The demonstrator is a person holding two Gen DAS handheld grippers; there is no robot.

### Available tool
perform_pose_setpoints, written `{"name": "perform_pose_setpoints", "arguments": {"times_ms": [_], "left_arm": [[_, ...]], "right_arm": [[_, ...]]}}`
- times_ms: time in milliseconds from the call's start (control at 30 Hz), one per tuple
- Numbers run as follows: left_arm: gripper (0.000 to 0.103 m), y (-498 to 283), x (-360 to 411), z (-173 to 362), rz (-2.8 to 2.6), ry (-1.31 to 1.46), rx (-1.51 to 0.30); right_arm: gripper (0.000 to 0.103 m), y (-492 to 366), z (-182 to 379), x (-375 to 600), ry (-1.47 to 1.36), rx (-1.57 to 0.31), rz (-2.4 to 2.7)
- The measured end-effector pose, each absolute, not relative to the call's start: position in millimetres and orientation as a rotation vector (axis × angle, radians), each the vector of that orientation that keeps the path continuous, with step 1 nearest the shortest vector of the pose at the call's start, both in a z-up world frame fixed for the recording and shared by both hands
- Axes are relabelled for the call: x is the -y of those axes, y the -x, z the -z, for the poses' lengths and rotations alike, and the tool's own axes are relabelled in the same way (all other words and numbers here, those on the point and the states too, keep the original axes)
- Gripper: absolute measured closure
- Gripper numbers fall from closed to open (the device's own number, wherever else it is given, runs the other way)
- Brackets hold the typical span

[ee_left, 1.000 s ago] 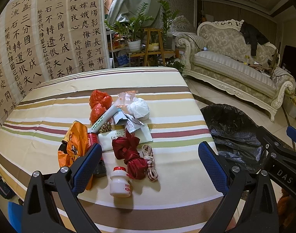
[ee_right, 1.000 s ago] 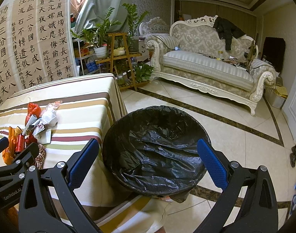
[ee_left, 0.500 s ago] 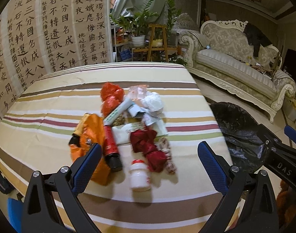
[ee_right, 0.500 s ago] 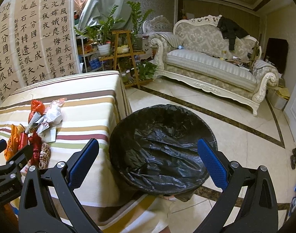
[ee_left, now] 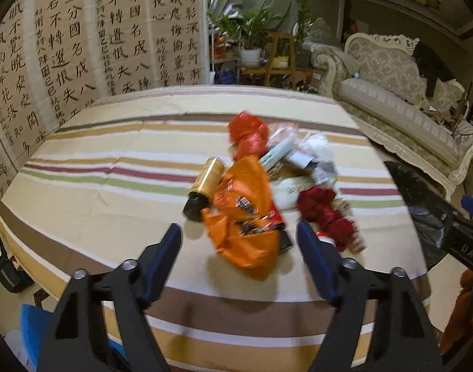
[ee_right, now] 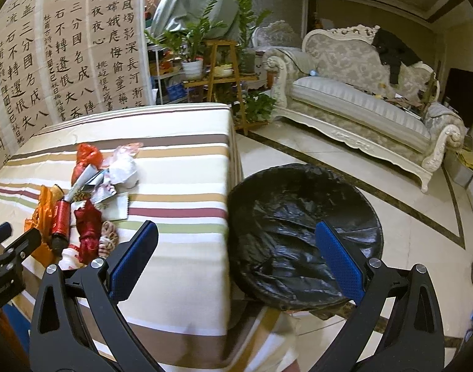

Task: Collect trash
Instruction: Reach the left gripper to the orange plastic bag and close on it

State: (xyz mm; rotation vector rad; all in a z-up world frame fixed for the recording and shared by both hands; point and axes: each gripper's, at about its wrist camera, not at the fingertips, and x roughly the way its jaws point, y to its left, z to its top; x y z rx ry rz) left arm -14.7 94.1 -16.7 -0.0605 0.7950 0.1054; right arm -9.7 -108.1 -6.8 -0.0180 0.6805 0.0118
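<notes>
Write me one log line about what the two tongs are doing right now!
left tongs: open, over orange bag | right tongs: open, empty, by black bin | trash: on striped table

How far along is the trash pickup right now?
Nothing looks done: the black-lined bin appears empty. Both the left gripper and the right gripper are open and hold nothing; the left one points at the orange bag. The whole pile, including the red ribbon, remains on the striped table.
</notes>
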Motion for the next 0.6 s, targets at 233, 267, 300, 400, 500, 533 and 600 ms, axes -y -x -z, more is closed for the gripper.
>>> {"name": "perform_pose_setpoints", "arguments": {"times_ms": [233, 267, 300, 400, 500, 533, 600], "left_arm": [[0.03, 8, -101, 17, -0.1, 0.095, -0.804], [0.03, 6, -101, 18, -0.099, 0.094, -0.807], [0.03, 4, -102, 20, -0.096, 0.095, -0.814], [0.03, -2, -105, 29, -0.1, 0.1, -0.846], [0.032, -3, -107, 33, -0.089, 0.117, -0.852], [0.037, -3, -107, 32, -0.087, 0.117, -0.85], [0.046, -3, -106, 30, -0.073, 0.112, -0.848]], "right_arm": [[0.005, 5, 10, 98, 0.028, -0.699, -0.035], [0.005, 4, 10, 97, 0.028, -0.701, -0.037], [0.005, 3, 11, 97, 0.027, -0.703, -0.039], [0.005, 2, 12, 96, 0.027, -0.708, -0.046], [0.005, -1, 14, 95, 0.028, -0.715, -0.053], [0.005, -1, 15, 95, 0.027, -0.718, -0.056], [0.006, -1, 17, 93, 0.025, -0.724, -0.061]]}}
